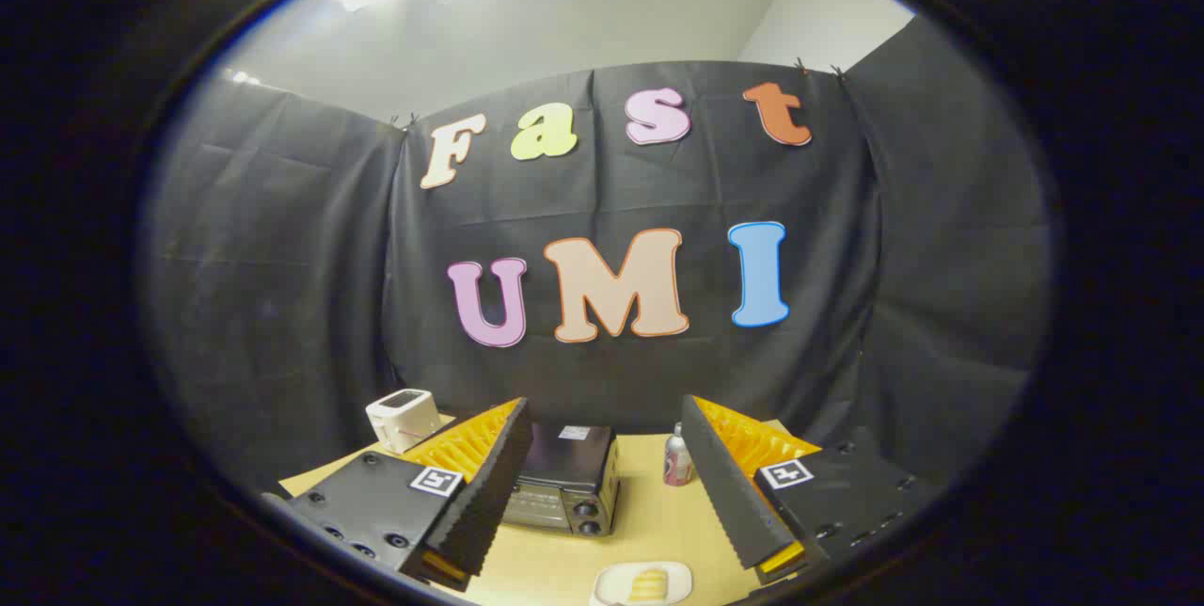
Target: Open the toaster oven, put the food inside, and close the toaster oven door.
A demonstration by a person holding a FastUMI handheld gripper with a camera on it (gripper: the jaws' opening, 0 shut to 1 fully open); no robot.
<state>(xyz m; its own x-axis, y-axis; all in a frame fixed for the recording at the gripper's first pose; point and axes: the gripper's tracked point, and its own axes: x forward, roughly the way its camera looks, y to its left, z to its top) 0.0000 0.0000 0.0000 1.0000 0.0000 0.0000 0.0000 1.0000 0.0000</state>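
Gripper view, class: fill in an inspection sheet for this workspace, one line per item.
Surface: tan table.
Job's things: toaster oven, door shut, between the fingers and beyond them; food on a plate nearer, between the fingers.
Clutter: white appliance beyond one finger; small bottle beside the oven.
Grippers: gripper open, holding nothing.
Cables: nothing seen.
Surroundings: black cloth wall, pale ceiling.

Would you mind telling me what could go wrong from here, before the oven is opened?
The gripper hangs open above the table, holding nothing.
1. The food sits on a plate in front of the closed oven; a drop-down door might hit it.
2. The bottle stands upright beside the oven and could be knocked over.
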